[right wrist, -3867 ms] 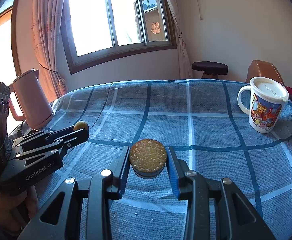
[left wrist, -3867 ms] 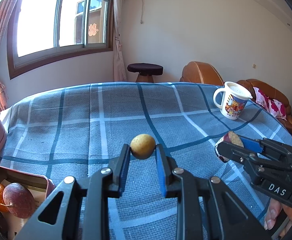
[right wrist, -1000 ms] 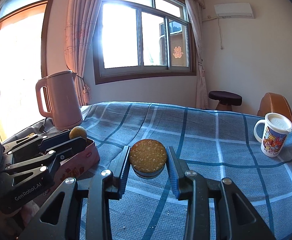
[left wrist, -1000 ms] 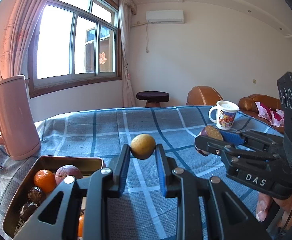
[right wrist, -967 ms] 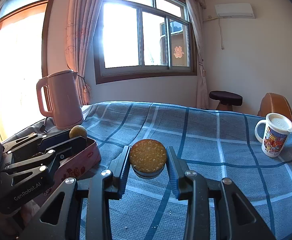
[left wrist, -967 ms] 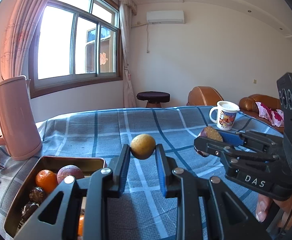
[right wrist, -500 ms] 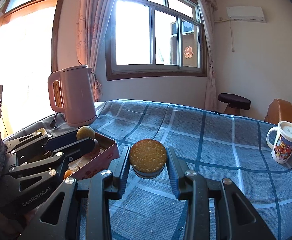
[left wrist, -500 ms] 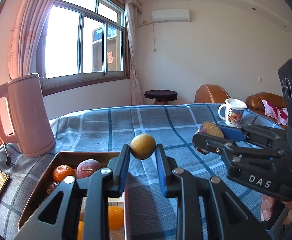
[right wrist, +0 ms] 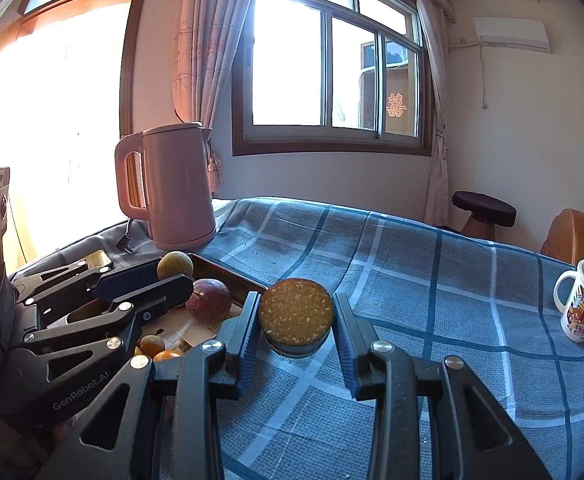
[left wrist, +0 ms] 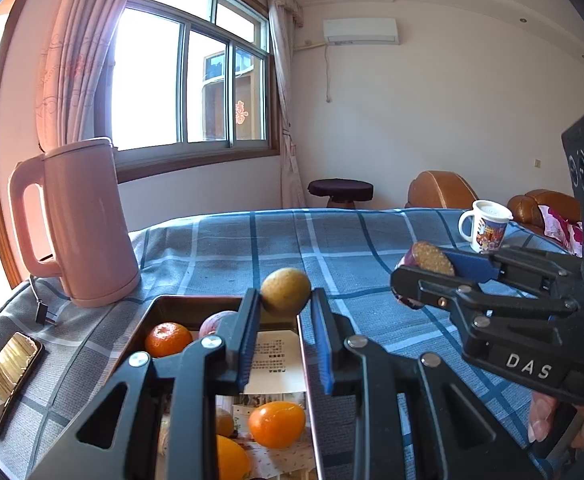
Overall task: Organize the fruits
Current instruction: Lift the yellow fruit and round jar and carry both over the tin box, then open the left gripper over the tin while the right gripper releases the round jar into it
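Both hands have carried their loads across toward the tray (left wrist: 159, 306) at the kettle end of the desk (left wrist: 352, 248), and a second ago that tray sat well off to the left; now the left gripper (left wrist: 285, 304) hangs right over its far edge. It is closed on a small yellowish round fruit (left wrist: 285, 290), pinched between the blue pads. Below it lie an orange (left wrist: 167, 338), a reddish-purple fruit (left wrist: 215, 322) and more oranges on printed paper. The right gripper (right wrist: 296, 316) trails just beside the tray, clamped on a cut passion fruit half (right wrist: 296, 312), pale pulp face up, over the checked cloth. To my eye the carrying is nearly done and the round fruit is about ready to be let go inside. The pink kettle (left wrist: 83, 224) and the mug (left wrist: 486, 230) stand clear of all this.
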A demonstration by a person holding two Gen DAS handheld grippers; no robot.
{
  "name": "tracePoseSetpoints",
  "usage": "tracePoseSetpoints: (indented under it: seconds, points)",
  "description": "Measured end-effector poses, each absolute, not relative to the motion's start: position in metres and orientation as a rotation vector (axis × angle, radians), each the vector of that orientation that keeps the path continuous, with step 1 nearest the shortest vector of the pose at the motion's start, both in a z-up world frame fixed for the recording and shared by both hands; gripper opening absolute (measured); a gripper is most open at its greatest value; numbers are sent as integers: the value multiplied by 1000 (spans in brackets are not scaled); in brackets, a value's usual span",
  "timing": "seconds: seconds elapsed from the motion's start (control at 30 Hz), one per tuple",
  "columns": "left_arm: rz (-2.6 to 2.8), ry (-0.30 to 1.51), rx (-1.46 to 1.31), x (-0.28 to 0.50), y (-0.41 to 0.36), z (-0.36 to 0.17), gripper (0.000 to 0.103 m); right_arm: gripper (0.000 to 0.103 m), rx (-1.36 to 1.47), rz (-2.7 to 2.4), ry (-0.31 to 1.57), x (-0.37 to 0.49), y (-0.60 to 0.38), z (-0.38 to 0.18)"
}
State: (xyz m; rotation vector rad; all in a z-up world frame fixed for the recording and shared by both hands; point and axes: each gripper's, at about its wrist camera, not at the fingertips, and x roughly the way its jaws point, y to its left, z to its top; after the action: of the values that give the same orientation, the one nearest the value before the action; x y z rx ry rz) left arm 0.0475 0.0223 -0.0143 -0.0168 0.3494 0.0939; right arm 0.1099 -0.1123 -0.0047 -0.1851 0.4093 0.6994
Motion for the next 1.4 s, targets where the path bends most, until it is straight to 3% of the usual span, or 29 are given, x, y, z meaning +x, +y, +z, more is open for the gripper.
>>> tracePoseSetpoints:
  seconds: [1.4]
  points:
    - [245, 425, -109, 33, 105, -27, 27, 37, -311, 858, 469, 87, -19, -26]
